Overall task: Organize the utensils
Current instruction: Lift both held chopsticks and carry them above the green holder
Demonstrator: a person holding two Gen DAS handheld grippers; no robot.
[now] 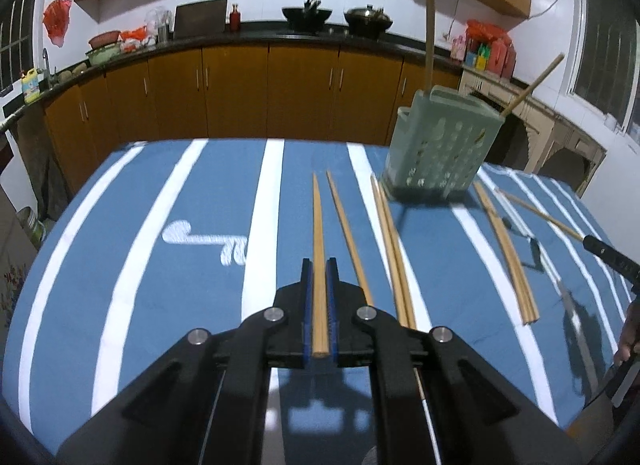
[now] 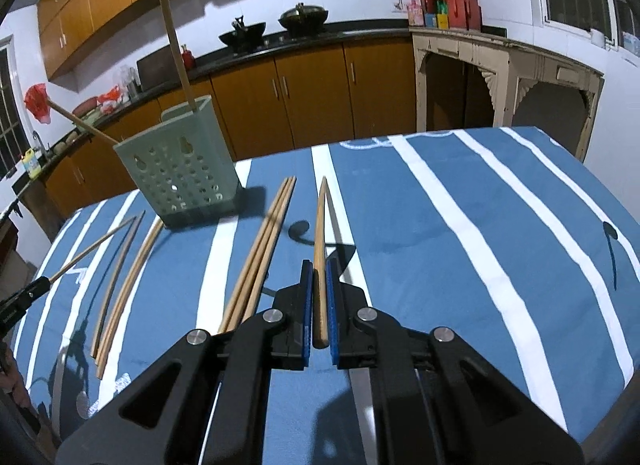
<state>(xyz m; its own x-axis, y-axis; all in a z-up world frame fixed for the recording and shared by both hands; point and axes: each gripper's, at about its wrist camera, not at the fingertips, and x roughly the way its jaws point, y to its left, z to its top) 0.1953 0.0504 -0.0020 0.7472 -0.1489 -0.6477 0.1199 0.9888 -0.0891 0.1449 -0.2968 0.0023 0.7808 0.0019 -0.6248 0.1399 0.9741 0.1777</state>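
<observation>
My left gripper (image 1: 319, 265) is shut on a wooden chopstick (image 1: 318, 233) that points forward over the blue striped tablecloth. My right gripper (image 2: 319, 265) is shut on another wooden chopstick (image 2: 320, 225) the same way. A pale green perforated utensil holder (image 1: 440, 145) stands at the far right in the left wrist view and at the far left in the right wrist view (image 2: 180, 169); two chopsticks stick up out of it. Several loose chopsticks (image 1: 390, 241) lie on the cloth near it, and they also show in the right wrist view (image 2: 260, 249).
The table (image 1: 160, 205) has a blue cloth with white stripes. A metal utensil (image 1: 516, 221) lies at the right in the left wrist view. The right gripper's tip with its chopstick shows at the right edge (image 1: 604, 251). Kitchen cabinets and counter stand behind.
</observation>
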